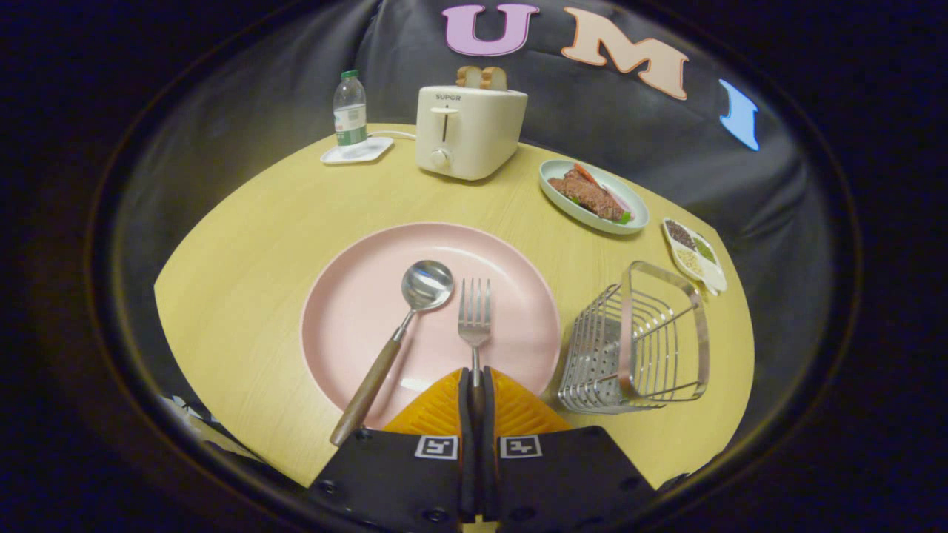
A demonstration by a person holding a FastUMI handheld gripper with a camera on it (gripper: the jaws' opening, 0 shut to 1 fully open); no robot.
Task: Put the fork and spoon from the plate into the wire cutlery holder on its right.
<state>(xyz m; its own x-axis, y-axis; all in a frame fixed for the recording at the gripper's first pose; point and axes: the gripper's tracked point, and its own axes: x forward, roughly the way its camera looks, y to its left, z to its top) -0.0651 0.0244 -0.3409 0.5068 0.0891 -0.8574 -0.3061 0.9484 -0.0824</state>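
Spoon (400,342) lies on the pink plate (348,318), at 10 o'clock from my gripper (476,396); gripper closed on the fork (475,318) handle. Step in hand: fork pickup. Next I lift, carry toward 2 o'clock, and drop it into the wire holder (637,340) on the bench (244,244).

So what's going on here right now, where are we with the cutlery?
The hand-held gripper is shut on the fork, pinching its handle over the near edge of the pink plate. The fork's tines point away across the plate. The spoon lies untouched on the plate beside it, its wooden handle reaching over the rim. The wire cutlery holder to the right of the plate has nothing in it yet.
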